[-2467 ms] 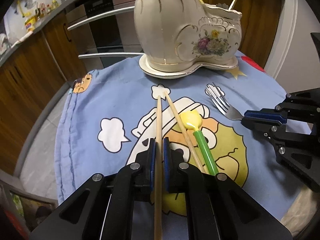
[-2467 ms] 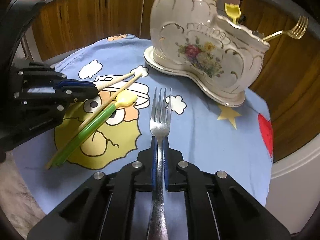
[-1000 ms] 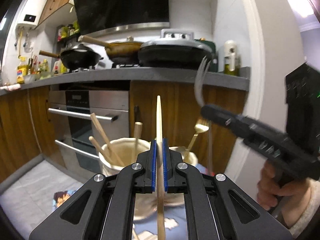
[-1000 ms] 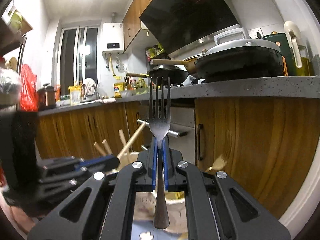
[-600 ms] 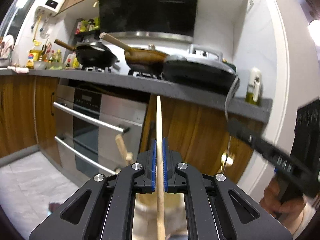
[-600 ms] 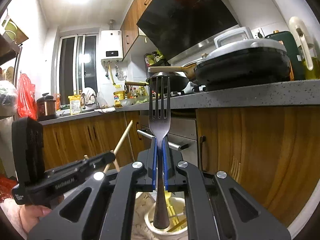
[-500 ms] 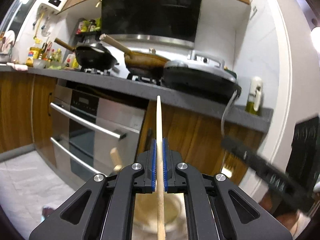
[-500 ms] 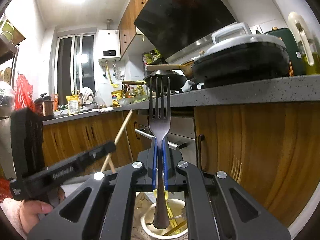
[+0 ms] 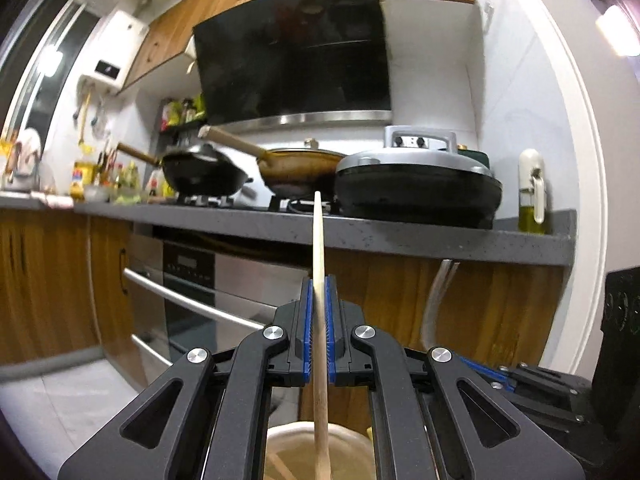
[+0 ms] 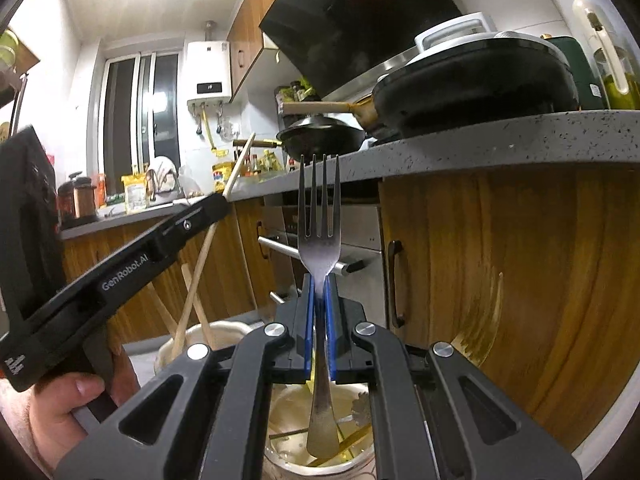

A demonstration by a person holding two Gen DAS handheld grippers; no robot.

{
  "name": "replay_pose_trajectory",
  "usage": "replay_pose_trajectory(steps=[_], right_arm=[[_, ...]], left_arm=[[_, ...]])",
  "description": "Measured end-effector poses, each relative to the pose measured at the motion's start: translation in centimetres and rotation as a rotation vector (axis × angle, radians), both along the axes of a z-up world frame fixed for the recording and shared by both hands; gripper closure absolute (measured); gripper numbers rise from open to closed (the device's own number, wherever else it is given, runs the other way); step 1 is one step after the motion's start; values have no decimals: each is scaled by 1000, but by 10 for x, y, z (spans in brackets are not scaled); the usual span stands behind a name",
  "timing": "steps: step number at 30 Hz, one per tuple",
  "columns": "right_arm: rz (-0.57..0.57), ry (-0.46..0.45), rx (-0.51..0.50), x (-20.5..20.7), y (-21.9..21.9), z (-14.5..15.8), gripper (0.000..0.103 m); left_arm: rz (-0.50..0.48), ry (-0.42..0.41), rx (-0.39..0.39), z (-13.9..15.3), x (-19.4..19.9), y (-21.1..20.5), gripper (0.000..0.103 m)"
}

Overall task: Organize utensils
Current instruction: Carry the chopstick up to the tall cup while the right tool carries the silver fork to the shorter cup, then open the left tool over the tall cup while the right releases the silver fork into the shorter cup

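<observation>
Kitchen: worktop [image 9: 400, 236] with pans.
Left tool [image 9: 319, 336]: pinching chopstick [image 9: 318, 248], upright.
Right tool [image 10: 319, 332]: pinching fork [image 10: 320, 240], tines up, handle down over holder [image 10: 288, 448].

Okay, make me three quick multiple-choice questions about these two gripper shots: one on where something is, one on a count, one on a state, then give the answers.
1. Where is the fork's handle end?
A. over the open ceramic holder
B. on the countertop
C. inside the oven

2. How many tines does the fork have?
A. two
B. three
C. four

3. What state is the left gripper in?
A. open and empty
B. shut on the wooden chopstick
C. shut on a spoon

Answers: 1 A, the handle hangs just above the holder's mouth, below the right gripper. 2 C, four tines stand against the cabinet. 3 B, the blue pads press the chopstick from both sides.
</observation>
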State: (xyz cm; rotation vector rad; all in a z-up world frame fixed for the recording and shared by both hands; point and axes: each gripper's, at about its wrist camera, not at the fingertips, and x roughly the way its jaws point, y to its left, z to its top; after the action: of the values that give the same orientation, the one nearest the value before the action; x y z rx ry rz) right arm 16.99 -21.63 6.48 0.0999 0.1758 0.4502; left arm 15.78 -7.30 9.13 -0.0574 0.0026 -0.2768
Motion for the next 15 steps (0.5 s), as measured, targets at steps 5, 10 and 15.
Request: replay_pose_trajectory(steps=[5,10,15], right_arm=[[6,8,-23,-5,-1,-2,98],[11,27,-14,-4,-4,-2,98],[22,57,-7,1,-5,-4,98]], left_arm=[[-3,-44,76,-5,-12,-6,97],[-8,-53,64,-9,-21,1,97],[-10,-49,52,-12,-26,7,87]])
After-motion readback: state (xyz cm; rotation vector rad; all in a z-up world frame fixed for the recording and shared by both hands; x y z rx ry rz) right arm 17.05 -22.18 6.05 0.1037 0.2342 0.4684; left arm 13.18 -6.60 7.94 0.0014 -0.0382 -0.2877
